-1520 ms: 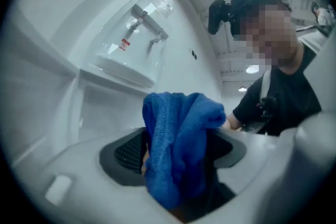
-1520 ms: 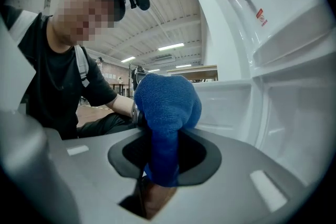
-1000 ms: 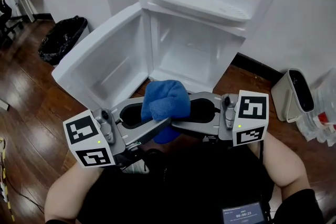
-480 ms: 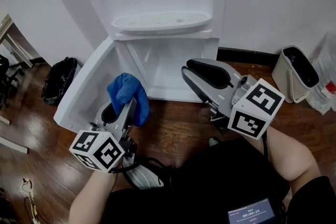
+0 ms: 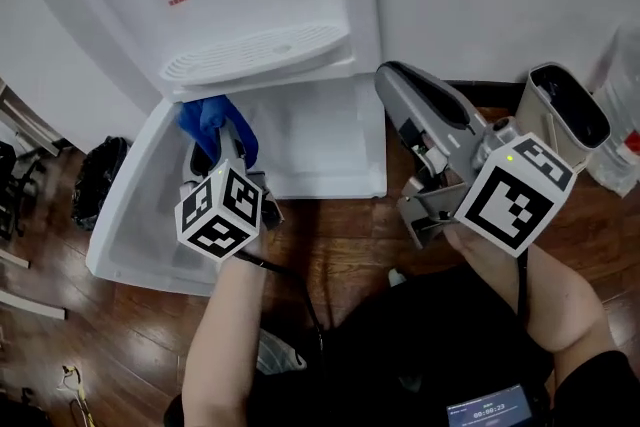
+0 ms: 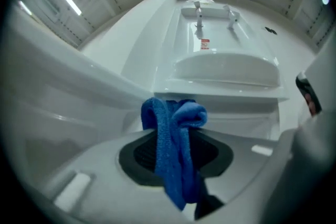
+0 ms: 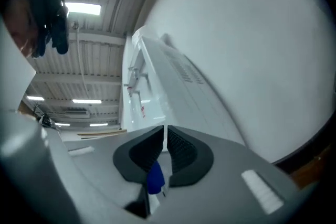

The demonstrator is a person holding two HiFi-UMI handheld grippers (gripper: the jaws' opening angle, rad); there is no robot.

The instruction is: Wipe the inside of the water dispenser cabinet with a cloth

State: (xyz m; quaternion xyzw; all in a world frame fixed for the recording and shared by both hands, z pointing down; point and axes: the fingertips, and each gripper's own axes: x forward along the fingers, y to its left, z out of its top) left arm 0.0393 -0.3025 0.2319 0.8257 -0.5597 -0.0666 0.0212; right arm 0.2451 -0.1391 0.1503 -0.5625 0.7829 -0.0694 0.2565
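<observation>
The right gripper (image 5: pixel 398 81), out to the right of the opening, has just been closing its jaws to a thin slit with nothing between them. The left gripper (image 5: pixel 220 151) is the nearer one. It is clamped on the folded blue terry cloth (image 5: pixel 212 123) and aims level at the white water dispenser's open lower cabinet (image 5: pixel 325 140), which lies just beyond.

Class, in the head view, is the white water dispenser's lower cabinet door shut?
No, the white cabinet door hangs open, showing the cabinet interior.
</observation>
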